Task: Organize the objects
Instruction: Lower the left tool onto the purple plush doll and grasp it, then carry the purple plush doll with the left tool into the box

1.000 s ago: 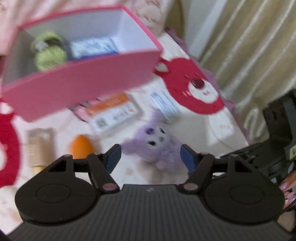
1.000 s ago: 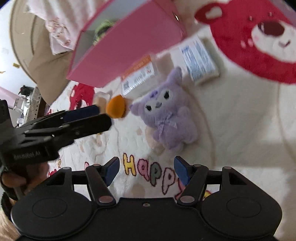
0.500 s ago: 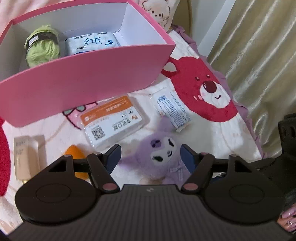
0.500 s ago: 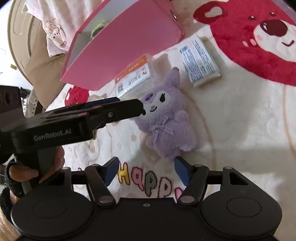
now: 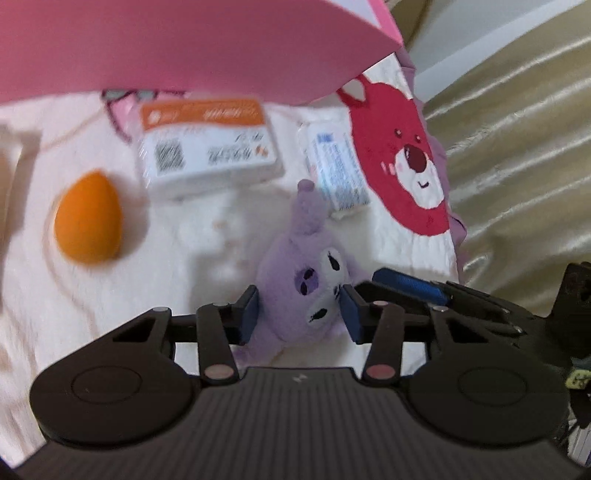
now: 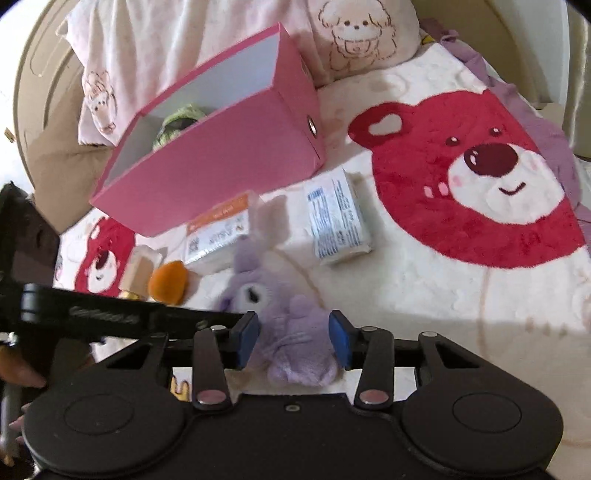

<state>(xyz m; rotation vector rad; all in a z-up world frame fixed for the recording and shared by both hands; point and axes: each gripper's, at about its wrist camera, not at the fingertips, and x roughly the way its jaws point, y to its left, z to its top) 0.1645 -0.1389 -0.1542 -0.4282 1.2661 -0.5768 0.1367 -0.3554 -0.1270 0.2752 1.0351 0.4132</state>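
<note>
A purple plush toy (image 5: 306,280) lies on the cream blanket. My left gripper (image 5: 299,314) has its blue pads on both sides of the toy's head, closing on it. My right gripper (image 6: 293,339) has its pads on both sides of the toy's body (image 6: 295,332), also narrowed around it. The pink box (image 6: 221,162) stands behind, with a green yarn ball (image 6: 177,122) inside. Its pink wall (image 5: 184,44) fills the top of the left wrist view.
An orange sponge (image 5: 88,218), an orange-and-white packet (image 5: 210,144) and a blue-and-white tissue pack (image 5: 340,170) lie on the blanket near the box. A beige bottle (image 6: 142,269) lies by the sponge. Pillows (image 6: 354,33) are at the back, a curtain (image 5: 517,147) at the right.
Both grippers have come down onto the purple plush toy and narrowed their jaws around it, the left at its head, the right at its body.
</note>
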